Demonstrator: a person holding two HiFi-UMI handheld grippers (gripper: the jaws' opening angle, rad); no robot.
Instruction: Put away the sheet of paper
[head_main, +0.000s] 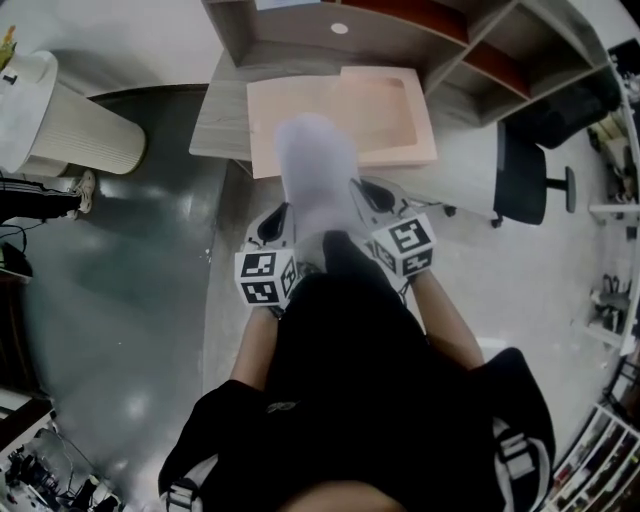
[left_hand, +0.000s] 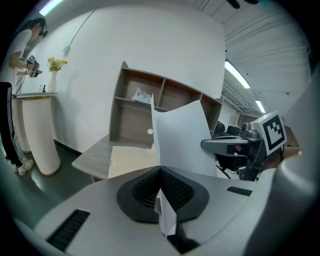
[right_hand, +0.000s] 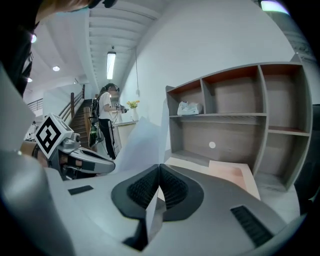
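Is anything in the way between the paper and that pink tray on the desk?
Nothing visible is. The white sheet of paper, pinched in the left gripper and right gripper, is held right before the shallow peach tray.

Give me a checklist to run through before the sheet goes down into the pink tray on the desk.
1. Left gripper shut on the sheet of paper: ok.
2. Right gripper shut on the same sheet: ok.
3. Sheet free of creases: cannot tell, it is blurred in the head view.
4. Pink tray on the desk bare: ok where it shows; the sheet hides its near left part.
5. Sheet level for laying down: not ok, it stands up from the jaws.
6. Office chair out of the way: ok, it stands off at the right of the head view, apart from the tray.
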